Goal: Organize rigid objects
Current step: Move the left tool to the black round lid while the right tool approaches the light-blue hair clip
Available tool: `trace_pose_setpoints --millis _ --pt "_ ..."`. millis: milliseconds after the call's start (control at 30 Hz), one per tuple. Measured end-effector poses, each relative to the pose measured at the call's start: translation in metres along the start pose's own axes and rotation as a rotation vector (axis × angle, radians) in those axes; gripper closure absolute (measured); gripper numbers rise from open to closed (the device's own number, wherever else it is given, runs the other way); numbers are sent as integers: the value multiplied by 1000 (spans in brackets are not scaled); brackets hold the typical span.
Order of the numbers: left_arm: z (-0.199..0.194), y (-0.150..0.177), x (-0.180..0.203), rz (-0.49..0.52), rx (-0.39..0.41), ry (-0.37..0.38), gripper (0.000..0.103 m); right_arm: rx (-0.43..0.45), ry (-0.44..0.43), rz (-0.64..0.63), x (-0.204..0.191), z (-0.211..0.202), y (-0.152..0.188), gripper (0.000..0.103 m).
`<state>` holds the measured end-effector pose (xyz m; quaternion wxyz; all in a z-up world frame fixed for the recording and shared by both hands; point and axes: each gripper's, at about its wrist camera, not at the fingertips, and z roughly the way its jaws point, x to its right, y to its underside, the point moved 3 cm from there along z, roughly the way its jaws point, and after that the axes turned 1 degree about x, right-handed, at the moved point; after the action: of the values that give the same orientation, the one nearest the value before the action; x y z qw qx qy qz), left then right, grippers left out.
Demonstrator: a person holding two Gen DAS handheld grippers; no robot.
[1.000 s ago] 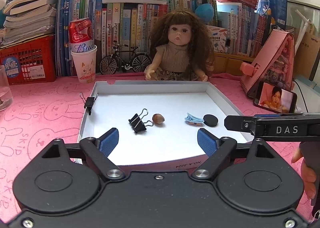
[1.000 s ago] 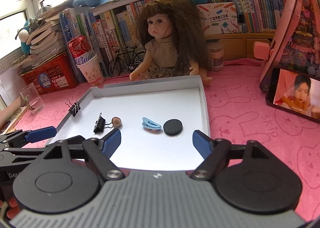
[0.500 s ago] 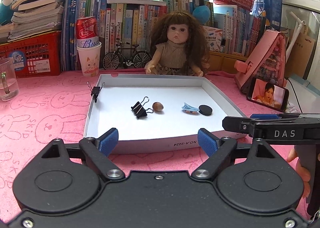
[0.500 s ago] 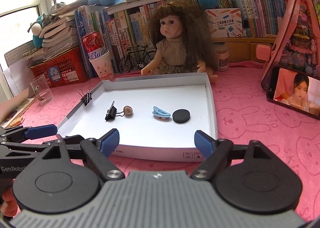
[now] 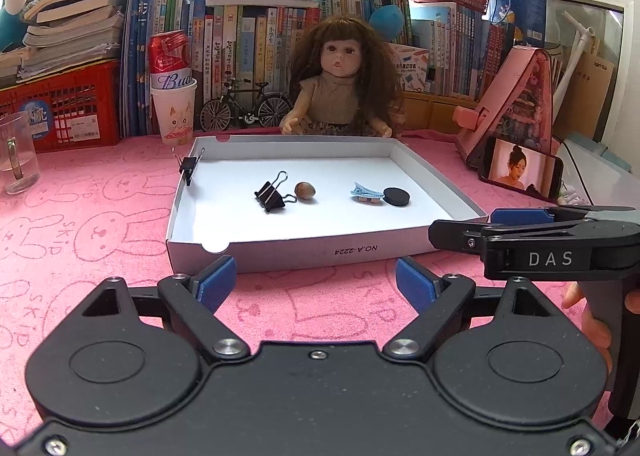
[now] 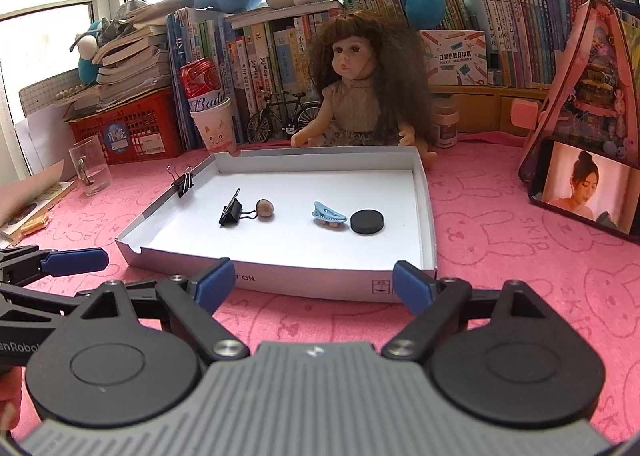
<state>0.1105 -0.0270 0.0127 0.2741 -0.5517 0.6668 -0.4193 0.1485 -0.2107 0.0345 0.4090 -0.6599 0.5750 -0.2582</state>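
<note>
STEP: pre-grasp, nothing held | left claw [image 5: 316, 282] wide, right claw [image 6: 314, 282] wide, just been opening, both empty, near white tray [image 5: 280, 252] edge | NEXT: reach far into tray, pick binder clip [image 5: 271, 196] or nut [image 5: 305, 191]

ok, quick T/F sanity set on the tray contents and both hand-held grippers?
1. The nut lies inside the white tray. True.
2. The left hand-held gripper holds a binder clip. False: it is open and empty.
3. One binder clip is clipped on the tray's wall. True.
4. The black disc sits outside the tray. False: inside, beside the blue hair clip.
5. The right hand-held gripper is open. True.
</note>
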Motion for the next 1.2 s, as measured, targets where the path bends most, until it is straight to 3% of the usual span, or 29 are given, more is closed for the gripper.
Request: trace_pose_setpoints --millis 900,1033,1200 --pt "-40 42 -18 27 -25 -53 17 21 42 -115 -13 -33 47 11" --pt "-49 50 -21 36 -39 -50 22 23 52 -104 -8 -42 56 12" --pt "-57 54 -22 46 -59 -43 35 28 62 -101 -2 -53 64 22"
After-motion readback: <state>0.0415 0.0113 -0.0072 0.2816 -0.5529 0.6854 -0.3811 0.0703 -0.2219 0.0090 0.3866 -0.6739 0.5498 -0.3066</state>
